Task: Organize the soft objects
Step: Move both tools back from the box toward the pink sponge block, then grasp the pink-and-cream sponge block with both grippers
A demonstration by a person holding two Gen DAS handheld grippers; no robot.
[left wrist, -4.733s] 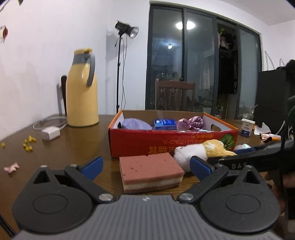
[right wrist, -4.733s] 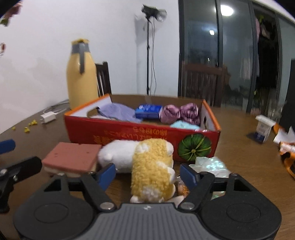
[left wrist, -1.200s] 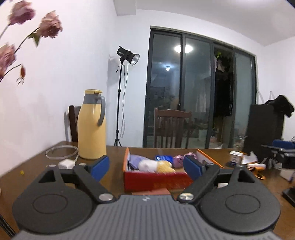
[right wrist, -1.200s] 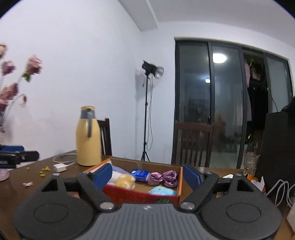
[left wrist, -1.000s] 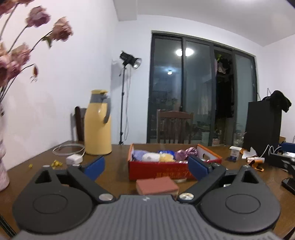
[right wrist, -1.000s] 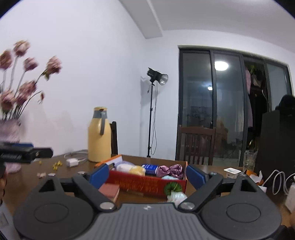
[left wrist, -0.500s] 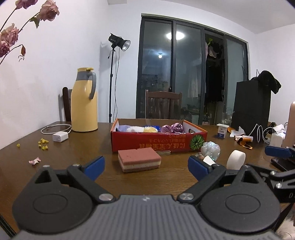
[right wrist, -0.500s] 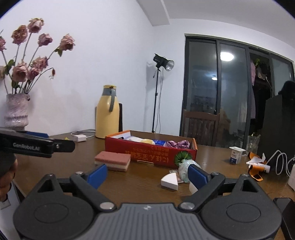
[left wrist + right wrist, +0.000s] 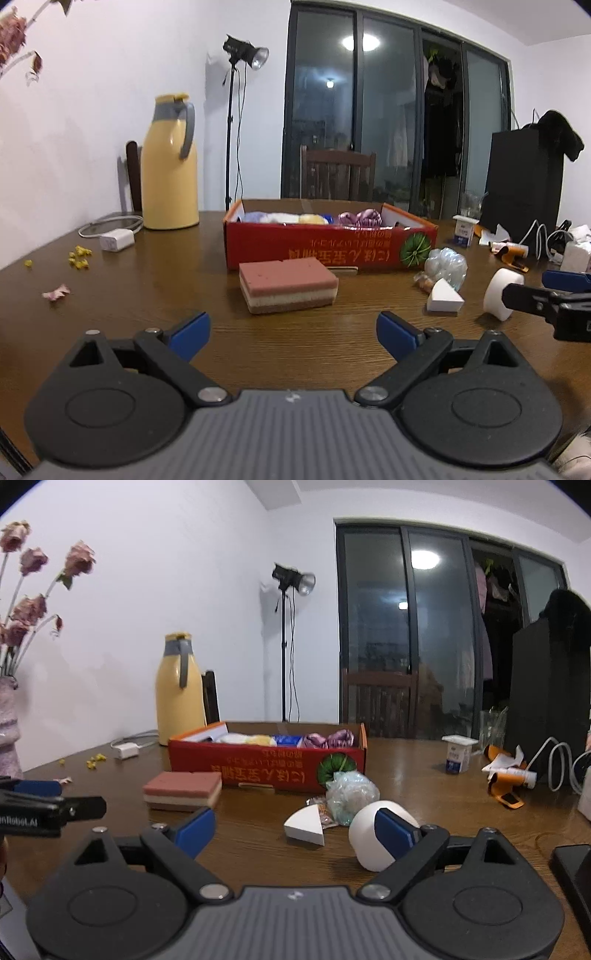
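sponge (image 9: 288, 284), pink over cream, lies flat on the table (image 9: 155, 295) just before the red box (image 9: 325, 247), where other soft things already sit, so it looks next to go in. left gripper (image 9: 293, 332) faces it, fingers spread, grasping nothing. right gripper (image 9: 293, 830) is empty too, jaws wide but closing slightly, its right finger just before a white egg-shaped puff (image 9: 369, 845), near the white wedge (image 9: 304, 829).

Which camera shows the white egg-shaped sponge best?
The left wrist view: the white egg-shaped sponge shows almost whole on the table, with only the right gripper's tip crossing its edge. In the right wrist view the same sponge sits closer, but a blue finger covers part of it.
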